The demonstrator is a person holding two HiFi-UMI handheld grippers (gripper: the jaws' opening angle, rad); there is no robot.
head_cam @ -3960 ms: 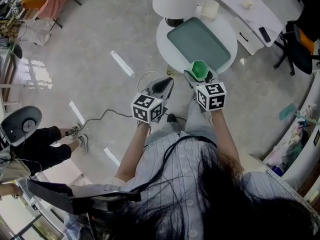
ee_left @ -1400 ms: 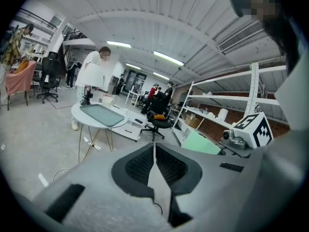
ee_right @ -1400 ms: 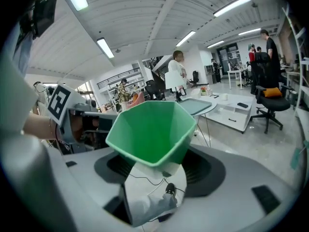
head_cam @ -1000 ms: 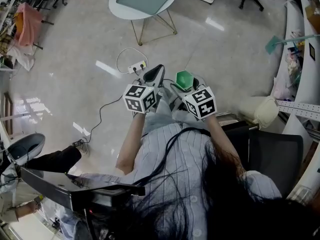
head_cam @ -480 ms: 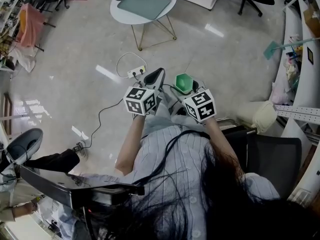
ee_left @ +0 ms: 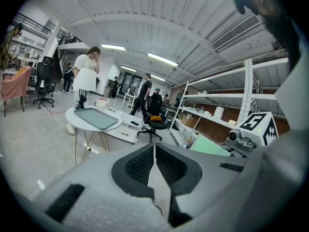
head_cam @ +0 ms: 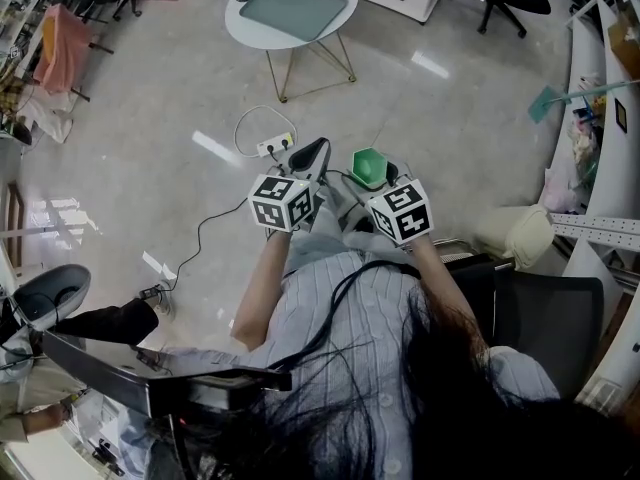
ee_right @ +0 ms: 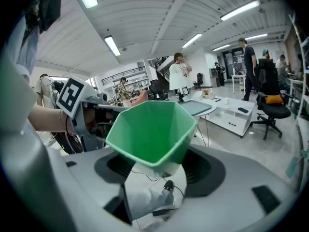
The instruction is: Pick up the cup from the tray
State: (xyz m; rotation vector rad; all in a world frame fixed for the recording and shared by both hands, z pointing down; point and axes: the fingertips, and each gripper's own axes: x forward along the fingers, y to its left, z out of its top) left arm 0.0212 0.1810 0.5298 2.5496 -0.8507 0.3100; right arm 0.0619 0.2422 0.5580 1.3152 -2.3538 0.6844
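Right gripper (head_cam: 378,180): jaws wide, pads clamped on the pale base of the green cup (ee_right: 150,129), which sits upright.
Why: the low hold keeps the mouth level; the cup is clear of the tray, so the pick-up looks done.
Left gripper (ee_left: 154,168): jaws together, empty, idle beside the right fingers.
Tray (head_cam: 293,6): bare, on the round table (head_cam: 238,30), far ahead of both fingertips.
Around: power strip (head_cam: 272,145) on the floor beyond the left fingertips.
In the way: nothing near the fingers.

A: Where's the cup (ee_right: 152,129)?
B: Between jaws of right gripper (head_cam: 375,180); left gripper (head_cam: 310,156) just left of it.
A: And the tray (head_cam: 293,8)?
B: On table (head_cam: 243,30), well ahead of both. Power strip (head_cam: 273,145) on floor, left-front of left gripper.
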